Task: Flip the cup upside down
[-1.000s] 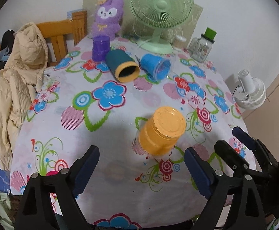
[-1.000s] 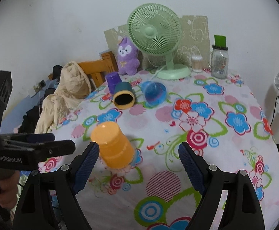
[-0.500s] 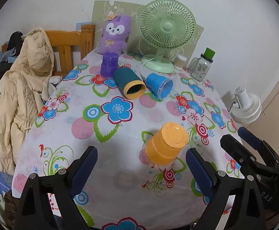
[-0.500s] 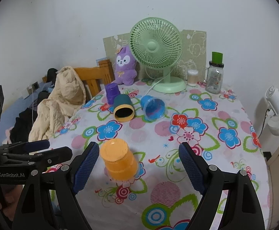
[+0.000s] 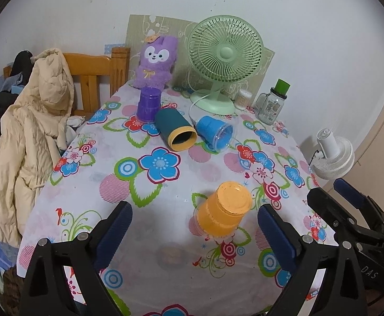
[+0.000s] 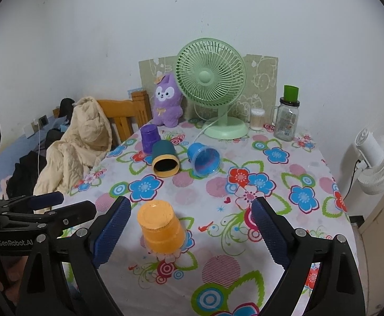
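The orange cup (image 5: 222,212) (image 6: 161,227) stands mouth down on the flowered tablecloth (image 5: 165,184) (image 6: 271,184), its flat base up. It is stepped: a narrower upper part, then a wider band toward the rim. The rim rests on a printed flower.

The left gripper (image 5: 194,226) is spread wide, its blue pads either side of the orange cup and touching nothing. The right gripper (image 6: 190,226) is also spread wide and empty, with the orange cup just inside its left finger. In the right wrist view the left gripper's fingers show beside the orange cup, on the chair (image 6: 124,117) side.

Beyond the orange cup lies open cloth, then three more cups well apart from it: a purple cup (image 5: 148,104) (image 6: 149,138) mouth down, a teal cup (image 5: 175,130) (image 6: 164,160) and a blue cup (image 5: 214,131) (image 6: 203,159) both on their sides, mouths toward the cameras. Farther still stand a green fan (image 5: 223,60) (image 6: 210,84), a plush rabbit (image 5: 156,64) (image 6: 167,104) and a glass jar (image 5: 272,104) (image 6: 286,122).

The table edge nearest the orange cup is hidden behind the gripper frames. A beige coat (image 5: 28,131) (image 6: 78,142) covers most of the chair. The small container beside the jar is too blurred to name.
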